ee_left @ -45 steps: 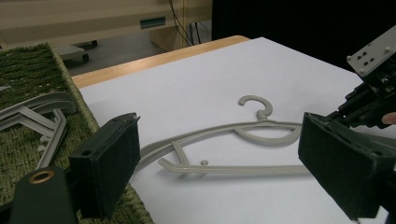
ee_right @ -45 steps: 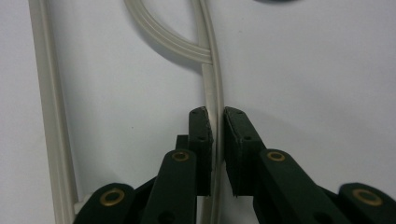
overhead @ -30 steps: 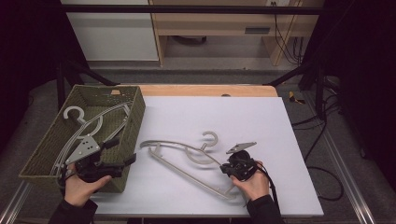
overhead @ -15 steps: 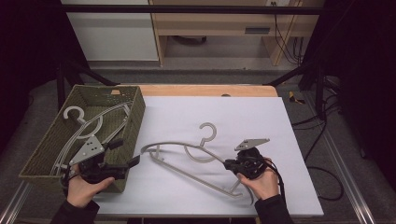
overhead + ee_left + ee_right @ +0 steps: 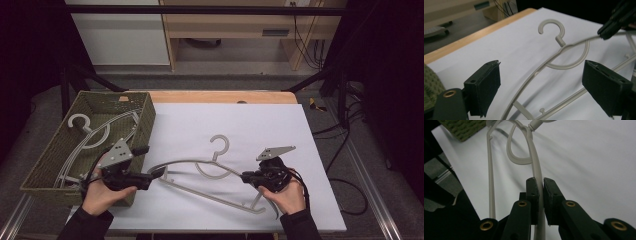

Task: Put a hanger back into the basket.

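A grey plastic hanger (image 5: 190,161) lies on the white table (image 5: 260,125), its hook (image 5: 220,142) pointing away from me. My right gripper (image 5: 246,176) is shut on the hanger's right arm; the right gripper view shows the arm (image 5: 535,157) pinched between the pads, with the gripper (image 5: 540,181) shut on it. My left gripper (image 5: 159,172) is open at the hanger's left end. In the left gripper view the arm (image 5: 531,75) runs up between the spread jaws of that gripper (image 5: 541,65), touching neither, towards the hook (image 5: 551,26). The right gripper (image 5: 604,31) shows at the top right there.
A green woven basket (image 5: 142,125) stands at the table's left edge with other grey hangers (image 5: 85,127) inside, close behind my left hand. The table's wooden back edge (image 5: 225,96) runs beyond the white surface. Cables trail off the right side.
Both grippers have moved to the right. The hanger has shifted and turned with the right gripper, its hook now farther from me. The left gripper has reached the hanger's left end.
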Available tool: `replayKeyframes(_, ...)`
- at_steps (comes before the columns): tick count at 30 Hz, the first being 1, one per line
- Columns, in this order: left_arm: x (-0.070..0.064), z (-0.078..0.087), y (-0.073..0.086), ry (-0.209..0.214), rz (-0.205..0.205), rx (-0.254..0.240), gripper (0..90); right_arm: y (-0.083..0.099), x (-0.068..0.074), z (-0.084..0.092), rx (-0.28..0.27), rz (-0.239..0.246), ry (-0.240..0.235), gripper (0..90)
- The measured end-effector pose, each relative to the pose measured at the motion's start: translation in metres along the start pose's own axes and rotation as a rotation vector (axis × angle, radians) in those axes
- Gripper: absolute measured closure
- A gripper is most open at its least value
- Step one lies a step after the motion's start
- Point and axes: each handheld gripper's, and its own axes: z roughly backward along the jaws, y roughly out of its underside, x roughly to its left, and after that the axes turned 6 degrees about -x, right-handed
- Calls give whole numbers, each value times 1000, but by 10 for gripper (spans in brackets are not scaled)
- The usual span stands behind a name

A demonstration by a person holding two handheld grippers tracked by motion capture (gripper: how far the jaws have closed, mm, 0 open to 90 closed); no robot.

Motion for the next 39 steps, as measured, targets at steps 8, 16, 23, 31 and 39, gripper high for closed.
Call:
replayKeyframes(8, -6, -36, 1, 79, -91, 142, 189, -1, 2, 7, -10, 16, -67, 835)
replayKeyframes(16, -9, -72, 16, 145, -197, 321, 333, -4, 11, 8, -3, 37, -99, 835)
replayKeyframes(23, -11, -87, 30, 177, -281, 400, 619, -5, 15, 7, 4, 53, -112, 834)
replayKeyframes(31, -16, -84, 30, 191, -359, 398, 768, -6, 14, 6, 4, 56, -127, 833)
replayKeyframes(39, -24, -77, 25, 183, -445, 384, 803, -6, 10, 10, -24, 65, -145, 826)
